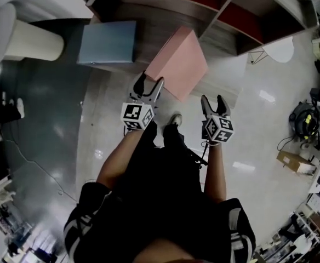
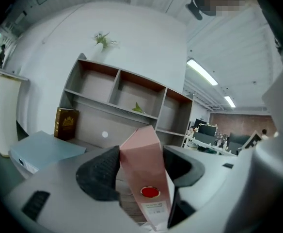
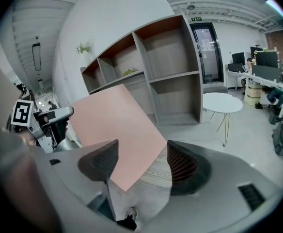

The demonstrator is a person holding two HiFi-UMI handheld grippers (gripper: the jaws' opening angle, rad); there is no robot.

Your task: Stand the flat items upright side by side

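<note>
**Risk entry: pink box file, single-end grip**

Head view: left gripper (image 1: 147, 90) holds the pink box file (image 1: 176, 63) by one end. The file is tilted in the air in front of the shelf unit (image 1: 226, 21). Blue box file (image 1: 108, 41) lies flat nearby. Right gripper (image 1: 215, 107) sits just beside the pink file, apart from it.

Left gripper view: pads clamp both sides of the pink spine. We judge the bite narrow, so the file may twist or slip.

Right gripper view: jaws wide, nothing gripped; pink panel ahead, untouched. W/o support here, we reckon the file could topple when stood or knock the blue one.
</note>
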